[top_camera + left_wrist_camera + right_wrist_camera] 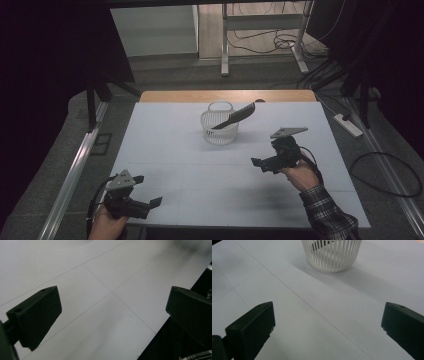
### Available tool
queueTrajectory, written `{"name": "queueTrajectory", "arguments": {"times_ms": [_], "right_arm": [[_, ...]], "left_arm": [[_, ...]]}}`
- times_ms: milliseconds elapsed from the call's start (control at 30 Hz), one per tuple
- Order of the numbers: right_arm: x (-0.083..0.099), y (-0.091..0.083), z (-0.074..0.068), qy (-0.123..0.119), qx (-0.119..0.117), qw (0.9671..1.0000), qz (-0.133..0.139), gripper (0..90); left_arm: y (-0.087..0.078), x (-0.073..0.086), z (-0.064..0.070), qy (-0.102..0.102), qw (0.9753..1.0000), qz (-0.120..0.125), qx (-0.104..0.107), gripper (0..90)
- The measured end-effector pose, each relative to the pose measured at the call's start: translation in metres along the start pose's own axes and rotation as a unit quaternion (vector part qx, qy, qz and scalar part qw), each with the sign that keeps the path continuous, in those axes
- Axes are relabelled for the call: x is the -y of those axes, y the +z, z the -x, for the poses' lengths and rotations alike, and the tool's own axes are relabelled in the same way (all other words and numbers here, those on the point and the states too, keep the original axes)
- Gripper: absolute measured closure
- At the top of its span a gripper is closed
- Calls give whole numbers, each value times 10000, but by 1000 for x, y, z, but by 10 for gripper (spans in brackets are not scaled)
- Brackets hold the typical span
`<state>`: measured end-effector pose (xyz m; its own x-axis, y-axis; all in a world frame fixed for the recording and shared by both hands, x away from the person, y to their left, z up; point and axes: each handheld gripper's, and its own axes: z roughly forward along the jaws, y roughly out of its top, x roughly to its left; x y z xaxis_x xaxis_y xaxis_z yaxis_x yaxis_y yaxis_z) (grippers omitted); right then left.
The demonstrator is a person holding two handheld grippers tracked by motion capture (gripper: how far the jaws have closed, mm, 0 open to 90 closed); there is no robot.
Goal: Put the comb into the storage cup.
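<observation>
High view: a white slatted basket [220, 127] stands on the surface [170, 150] a little beyond its middle, nearer the far edge than the near one. A dark comb [235, 116] lies tilted in it, its lower end down inside the basket and its upper end jutting over the rim toward the far right corner. The basket has a loop handle on its far side.

Nearest to it are the right tongs [265, 164], held above the surface to the basket's near right and well apart from it, jaws spread wide and holding nothing. The hand [300, 175] behind them comes out of a plaid sleeve [327, 212] by the right edge. In the right gripper view the two black jaws stand far apart with bare surface between them, and the basket [332, 255] sits ahead, the comb showing as a dark shape through its slats.

The left tongs [147, 204] hover at the near left corner, far from the basket, likewise released and empty. In the left gripper view their jaws are wide apart over the surface [100, 277], with the near edge running beneath the right jaw.
</observation>
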<state>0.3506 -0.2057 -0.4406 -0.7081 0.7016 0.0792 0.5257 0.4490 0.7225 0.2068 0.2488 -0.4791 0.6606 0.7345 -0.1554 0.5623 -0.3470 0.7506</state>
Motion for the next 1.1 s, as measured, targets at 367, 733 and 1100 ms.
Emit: {"name": "queueTrajectory", "arguments": {"times_ms": [367,733,1100], "right_arm": [[6,-7,-1,-40,22,10000,64,0],[12,-17,-1,15,34,10000,66,0],[22,-27,1,32,52,9999,91,0]], "left_arm": [[0,0,0,24,10000,12,19,1],[0,0,0,19,10000,6,13,1],[0,0,1,32,10000,-5,-2,2]]}}
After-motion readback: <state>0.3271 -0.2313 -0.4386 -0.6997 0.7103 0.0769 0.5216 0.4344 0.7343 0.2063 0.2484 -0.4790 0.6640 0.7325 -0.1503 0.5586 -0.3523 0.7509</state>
